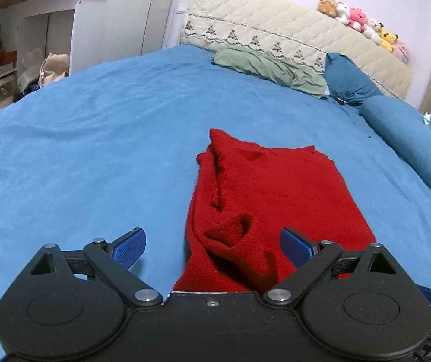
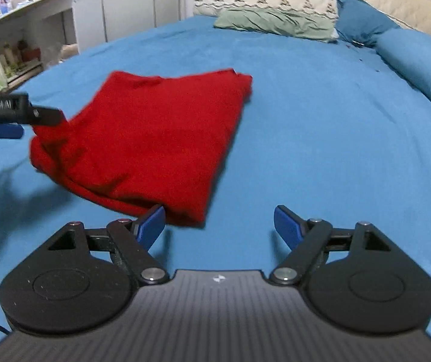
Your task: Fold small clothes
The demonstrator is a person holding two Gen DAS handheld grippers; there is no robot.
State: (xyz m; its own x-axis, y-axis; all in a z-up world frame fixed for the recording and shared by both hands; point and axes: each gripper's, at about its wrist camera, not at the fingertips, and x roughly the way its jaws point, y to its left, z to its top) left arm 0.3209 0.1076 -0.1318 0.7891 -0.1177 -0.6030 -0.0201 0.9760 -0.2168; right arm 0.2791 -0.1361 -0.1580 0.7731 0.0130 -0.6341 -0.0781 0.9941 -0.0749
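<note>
Right now, right hand-held gripper (image 2: 220, 226) spread wide, pinching nothing. One blue pad (image 2: 152, 223) just at the near corner of the folded red knit garment (image 2: 155, 138), the other over bare sheet. Left hand-held gripper (image 1: 213, 247) likewise spread, straddling the rumpled near end of the same garment without pressing on it.

Garment flat on the blue bed sheet (image 2: 305, 150), roughly mid-bed, folded into a rough rectangle. Far edge fairly tidy. Near end by the left hand-held gripper bunched into loose ridges, with a small pocket of cloth.

Probable troubles from here:

- Risk of catching only the top layer, or several layers unevenly, on closing over that bunched end, and so of peeling the fold open on lifting.
- Risk of seizing sheet along with knit on closing so close to the right-hand corner, and so of dragging the bedding up.
- Risk of skewing the rectangle and twisting its edges out of line by pulling sooner or harder on one side than the other.
- Soft knit on soft sheet, probably little grip between them: danger of sliding the whole bundle with a sideways nudge instead of smoothing it.
- Danger of a lump in the next fold if made over uncorrected ridges.
</note>
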